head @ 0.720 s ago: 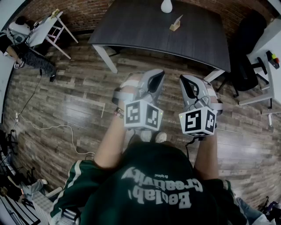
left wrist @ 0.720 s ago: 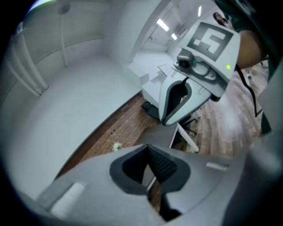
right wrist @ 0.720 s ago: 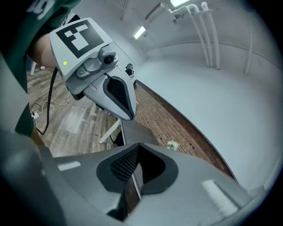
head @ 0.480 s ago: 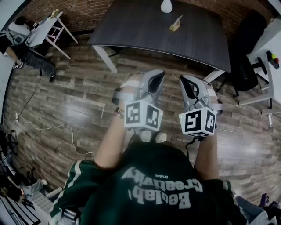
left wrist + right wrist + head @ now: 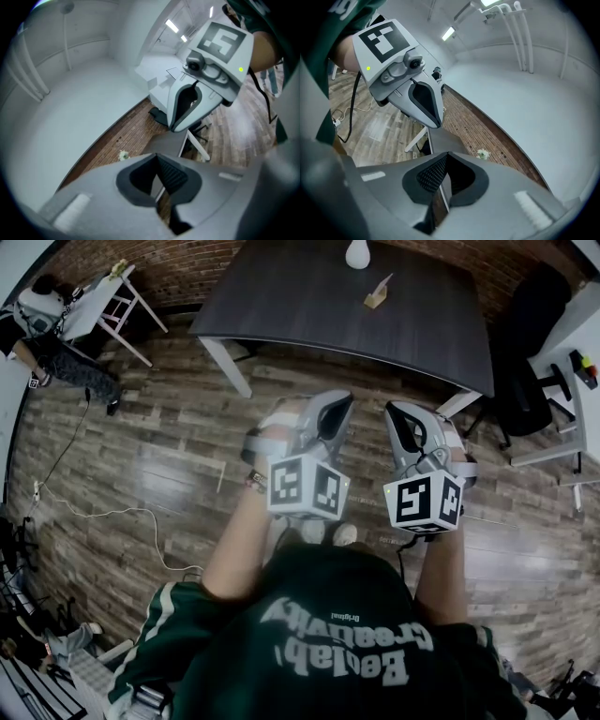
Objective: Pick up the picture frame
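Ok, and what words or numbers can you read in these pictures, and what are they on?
"Beolab Creativity": big pale letters, upside down in the head view, on the green sweatshirt; a few letters are unclear.
A tiny word beside it, perhaps "Original": too small to be sure.
Left cube and right cube: only black-and-white square patterns, no words.
Picture frame on the dark table: too small to read anything.

Head view: from above the person, steeply down, left gripper and right gripper close below, dark table further ahead. Each gripper view looks along its own jaws, rolled sideways, toward that table and the brick wall, with the other gripper close alongside. All three share the table.
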Demonstrator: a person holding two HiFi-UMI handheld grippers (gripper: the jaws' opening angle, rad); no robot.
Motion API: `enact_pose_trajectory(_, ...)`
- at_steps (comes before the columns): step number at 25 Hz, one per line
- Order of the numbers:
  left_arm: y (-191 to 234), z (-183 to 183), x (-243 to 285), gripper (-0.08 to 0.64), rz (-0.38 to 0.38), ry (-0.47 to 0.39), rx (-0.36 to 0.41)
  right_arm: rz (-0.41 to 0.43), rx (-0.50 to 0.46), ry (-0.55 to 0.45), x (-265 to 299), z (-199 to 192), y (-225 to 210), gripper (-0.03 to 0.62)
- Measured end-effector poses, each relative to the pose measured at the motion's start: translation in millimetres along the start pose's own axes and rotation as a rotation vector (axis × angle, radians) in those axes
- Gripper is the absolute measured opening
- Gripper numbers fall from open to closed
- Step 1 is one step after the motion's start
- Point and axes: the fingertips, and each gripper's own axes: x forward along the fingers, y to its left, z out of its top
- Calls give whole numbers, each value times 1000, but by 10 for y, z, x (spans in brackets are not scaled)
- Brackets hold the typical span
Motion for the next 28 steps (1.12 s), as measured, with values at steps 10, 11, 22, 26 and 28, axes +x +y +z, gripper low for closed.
enact_pose_trajectory(10, 46, -74, -7, 2, -3, 2, -3, -2, -5, 12, 81, 35, 17, 6)
enact_pose_trajectory(11, 48, -85, -1, 2, -4, 2, -4, -2, -6, 11, 94, 38, 19, 6)
enact_pose_trajectory(22, 102, -189, -58, 2, -5, -5, -10, -9, -33, 26, 159, 123, 83, 6)
enact_pose_trajectory(26, 131, -230, -104, 2, -7, -11, -9, -13, -35, 29, 177, 190, 119, 6)
enact_pose_trajectory(28, 139, -263, -133, 2, -8, -14, -8, -17, -38, 32, 187, 221, 148, 6)
